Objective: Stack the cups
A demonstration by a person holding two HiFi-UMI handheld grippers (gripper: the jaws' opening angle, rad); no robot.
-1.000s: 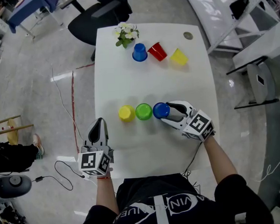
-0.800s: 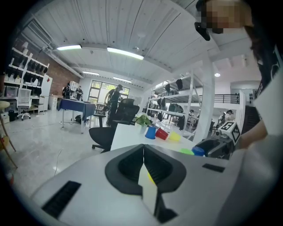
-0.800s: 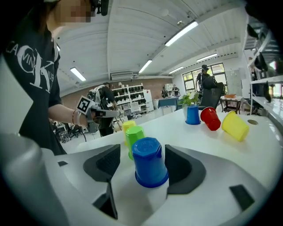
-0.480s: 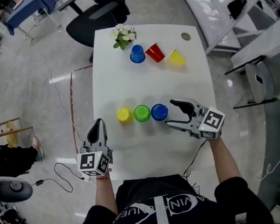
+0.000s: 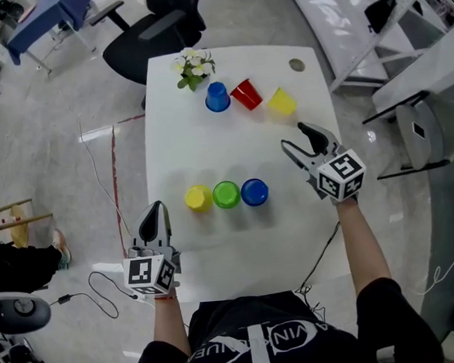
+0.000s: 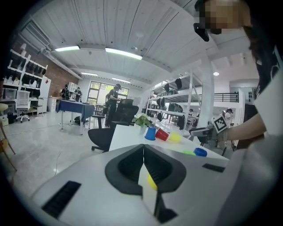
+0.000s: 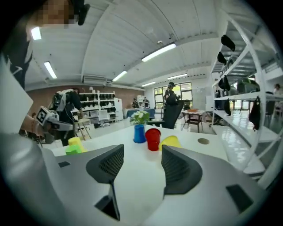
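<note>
On the table [image 5: 209, 147], three cups [image 5: 226, 195] stand vertical, abreast.

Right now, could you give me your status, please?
Left gripper shut. Right gripper open, empty, jaws just narrowing, facing red cup. Cups unstacked. Nothing blocking.

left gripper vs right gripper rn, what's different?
The left gripper has its jaws together; the right gripper has them apart, having just closed a little. The left gripper sits by the table's near left edge; the right gripper is over its right side, facing the red cup. Both hold nothing.
</note>
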